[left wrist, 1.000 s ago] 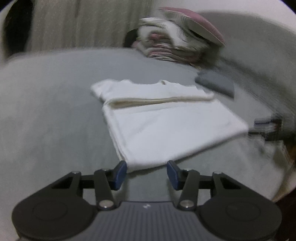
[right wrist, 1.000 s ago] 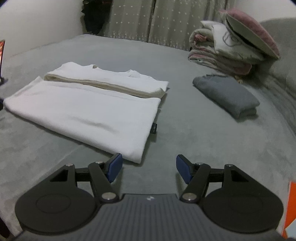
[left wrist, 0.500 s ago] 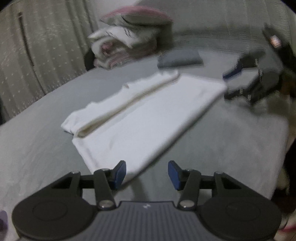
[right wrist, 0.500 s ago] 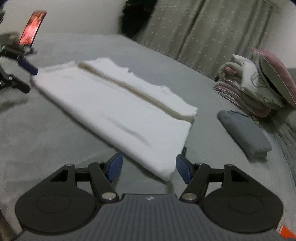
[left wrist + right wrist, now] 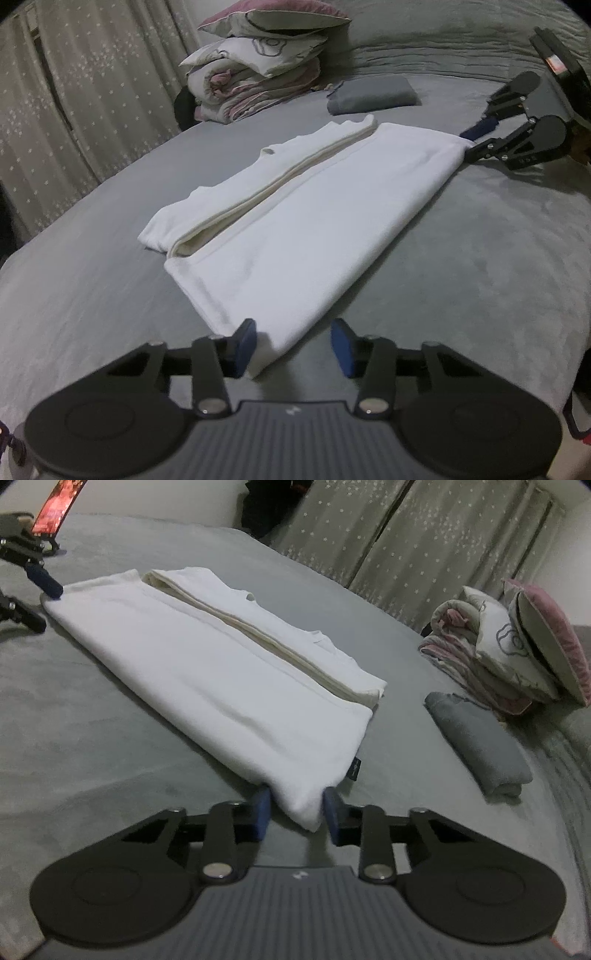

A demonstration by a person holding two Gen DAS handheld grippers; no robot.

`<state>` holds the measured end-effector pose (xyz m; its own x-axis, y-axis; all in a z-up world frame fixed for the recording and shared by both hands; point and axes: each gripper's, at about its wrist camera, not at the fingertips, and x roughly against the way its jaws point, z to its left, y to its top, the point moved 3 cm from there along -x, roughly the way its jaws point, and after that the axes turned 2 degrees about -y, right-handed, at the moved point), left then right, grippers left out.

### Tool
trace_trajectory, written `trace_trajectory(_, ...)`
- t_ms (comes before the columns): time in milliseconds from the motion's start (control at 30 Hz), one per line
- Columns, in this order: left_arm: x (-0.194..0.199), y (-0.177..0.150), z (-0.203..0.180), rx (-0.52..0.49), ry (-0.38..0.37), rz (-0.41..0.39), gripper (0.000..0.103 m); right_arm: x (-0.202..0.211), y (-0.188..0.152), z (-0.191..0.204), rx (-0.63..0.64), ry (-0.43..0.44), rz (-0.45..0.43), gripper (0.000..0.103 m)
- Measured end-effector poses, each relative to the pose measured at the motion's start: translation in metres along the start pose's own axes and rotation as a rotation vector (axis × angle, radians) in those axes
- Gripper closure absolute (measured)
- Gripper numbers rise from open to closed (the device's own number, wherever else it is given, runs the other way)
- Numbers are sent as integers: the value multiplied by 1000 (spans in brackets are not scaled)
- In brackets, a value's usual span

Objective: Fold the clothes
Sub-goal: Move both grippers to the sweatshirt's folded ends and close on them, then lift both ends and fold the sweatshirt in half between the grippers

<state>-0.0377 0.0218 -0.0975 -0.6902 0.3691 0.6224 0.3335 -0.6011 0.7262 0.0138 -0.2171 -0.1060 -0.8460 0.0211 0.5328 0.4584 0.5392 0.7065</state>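
Lying flat on the grey bed (image 5: 480,266), the white shirt (image 5: 295,229) was partly folded, with one long side turned in so a thick cream edge ran down its length. That made a long, neat strip, which looked ready to be folded in half.

The left gripper (image 5: 293,347) was at one bottom corner of the shirt, at 6 o'clock in its own view. Its jaws were closing. The corner sat between the blue pads, touching the left pad, but the right pad was not on the cloth yet.

The right gripper (image 5: 295,810) was at the other bottom corner, also at 6 o'clock in its view. Its jaws were closing too, and both pads already pressed the thick cloth edge. In the left view it showed at 2 o'clock.

Each gripper took one corner, likely so the hem could lift evenly and stay straight.

A folded grey cloth (image 5: 480,746) lay at 3 o'clock in the right view, well apart, perhaps already done. A pile of bedding (image 5: 506,657) sat behind it, out of the way.
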Motion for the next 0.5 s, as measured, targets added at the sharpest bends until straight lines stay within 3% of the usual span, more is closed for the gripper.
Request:
trace_trajectory(200,2,0,7,61,28,3,94,5,3,-3,-21,-26,-26,91)
trace_trajectory(500,25,22,15,76,126,-100,98,24,30,-19,-75,-86,-127,92)
